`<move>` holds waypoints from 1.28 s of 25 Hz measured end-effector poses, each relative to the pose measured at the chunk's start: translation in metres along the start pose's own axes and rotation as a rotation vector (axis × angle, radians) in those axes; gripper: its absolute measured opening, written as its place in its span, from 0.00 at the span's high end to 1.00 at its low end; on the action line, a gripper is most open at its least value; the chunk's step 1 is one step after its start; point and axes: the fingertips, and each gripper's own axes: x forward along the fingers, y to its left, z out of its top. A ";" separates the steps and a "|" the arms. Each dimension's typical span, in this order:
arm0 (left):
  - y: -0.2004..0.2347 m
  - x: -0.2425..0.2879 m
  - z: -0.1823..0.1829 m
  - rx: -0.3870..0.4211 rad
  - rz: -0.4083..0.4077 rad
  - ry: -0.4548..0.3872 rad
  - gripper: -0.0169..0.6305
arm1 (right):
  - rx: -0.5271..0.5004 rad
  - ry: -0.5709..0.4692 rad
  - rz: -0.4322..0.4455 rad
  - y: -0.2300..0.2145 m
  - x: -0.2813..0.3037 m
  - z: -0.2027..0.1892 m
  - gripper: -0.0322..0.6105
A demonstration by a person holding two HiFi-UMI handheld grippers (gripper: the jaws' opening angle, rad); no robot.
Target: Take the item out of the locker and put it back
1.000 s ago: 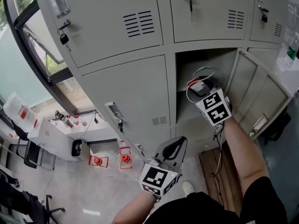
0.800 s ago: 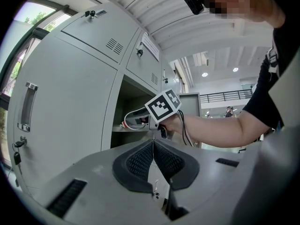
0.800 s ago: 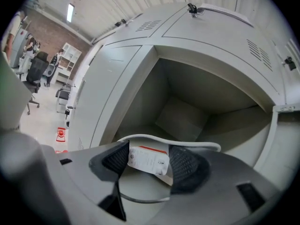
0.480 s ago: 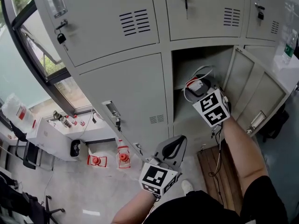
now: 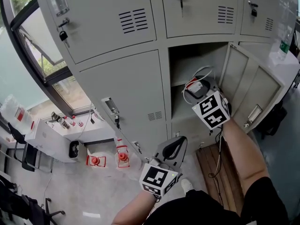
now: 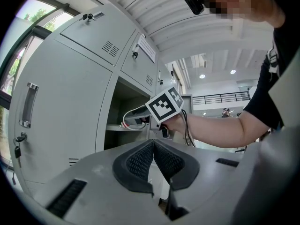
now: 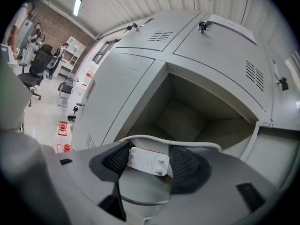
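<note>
The white charger (image 7: pixel 146 162) is clamped between the 2 pads of your right gripper (image 5: pixel 200 90). The jaws are spread wide to take its flat body, and its broad face is turned toward the camera in the right gripper view. Its white cable (image 5: pixel 199 73) loops up and over in front of the jaws.

You are holding the charger at the mouth of the open locker compartment (image 7: pixel 187 118), about level with the inner shelf (image 5: pixel 179 82). I cannot tell whether it touches the shelf. The compartment's door (image 5: pixel 253 90) stands swung out to your right.

Your left gripper (image 6: pixel 153 146) is low, well apart from the open compartment. Its 2 jaws are closed together with nothing between them, and it points level toward the lockers.

The neighbouring locker doors (image 5: pixel 117 22) are closed, and 1 of them has a key (image 5: pixel 63 35) hanging from its lock.
</note>
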 end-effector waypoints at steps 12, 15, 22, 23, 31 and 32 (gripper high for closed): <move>-0.028 -0.033 -0.005 -0.005 -0.039 0.011 0.95 | -0.001 0.026 -0.010 0.031 -0.042 -0.004 0.47; -0.035 -0.045 -0.009 -0.010 -0.048 0.018 0.95 | 0.003 0.033 -0.014 0.043 -0.054 -0.005 0.49; -0.053 -0.071 -0.023 -0.021 -0.074 0.046 0.95 | 0.029 0.064 -0.013 0.075 -0.079 -0.020 0.50; -0.056 -0.073 -0.024 -0.022 -0.078 0.048 0.95 | 0.032 0.068 -0.010 0.079 -0.083 -0.022 0.50; -0.073 -0.075 -0.019 -0.017 -0.089 0.040 0.95 | 0.035 0.069 -0.026 0.077 -0.112 -0.026 0.50; -0.076 -0.074 -0.018 -0.018 -0.086 0.038 0.95 | 0.033 0.066 -0.024 0.077 -0.116 -0.026 0.50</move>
